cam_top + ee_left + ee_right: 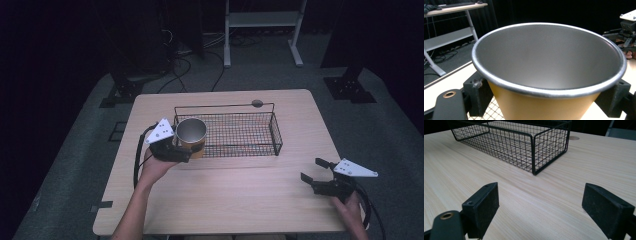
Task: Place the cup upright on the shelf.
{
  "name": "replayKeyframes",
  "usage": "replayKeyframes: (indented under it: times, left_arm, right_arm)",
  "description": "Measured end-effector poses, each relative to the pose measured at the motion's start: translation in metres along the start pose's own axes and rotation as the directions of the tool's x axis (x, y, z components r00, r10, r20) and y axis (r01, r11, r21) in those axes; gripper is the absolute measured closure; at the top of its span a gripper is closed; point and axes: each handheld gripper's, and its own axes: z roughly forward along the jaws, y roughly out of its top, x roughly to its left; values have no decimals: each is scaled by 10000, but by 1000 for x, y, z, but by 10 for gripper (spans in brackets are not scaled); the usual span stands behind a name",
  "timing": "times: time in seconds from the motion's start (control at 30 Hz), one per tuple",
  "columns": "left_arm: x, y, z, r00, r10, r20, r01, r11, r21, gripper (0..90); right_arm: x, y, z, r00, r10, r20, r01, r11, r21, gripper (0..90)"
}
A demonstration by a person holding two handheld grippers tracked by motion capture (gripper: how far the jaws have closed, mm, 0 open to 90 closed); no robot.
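Right claw [314, 170] gapes over bare table [240, 195]; left claw [186, 150] grips cup [191, 134] at basket's [276, 131] left rim.

You have one cup [191, 134] clamped in your left gripper [181, 148], one wire basket [240, 134] just beyond it, and two grippers, the right gripper [313, 170] empty.

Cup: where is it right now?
In the high view the cup is at the table's left, held by the left gripper over the near-left corner of the wire basket.
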Motion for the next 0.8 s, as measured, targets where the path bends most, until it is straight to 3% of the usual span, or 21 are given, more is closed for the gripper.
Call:
replayKeyframes:
  times: [0.47, 0.8]
  left_arm:
    - [18, 21, 32, 9993, 138, 345, -138, 9999, 5, 153]
    - [27, 26, 51, 9991, 113, 400, -118, 9998, 129, 153]
  right_arm:
    - [0, 0, 0, 10000, 23, -23, -23, 10000, -27, 131]
    - [0, 0, -1, 10000, 44, -34, -44, 10000, -51, 132]
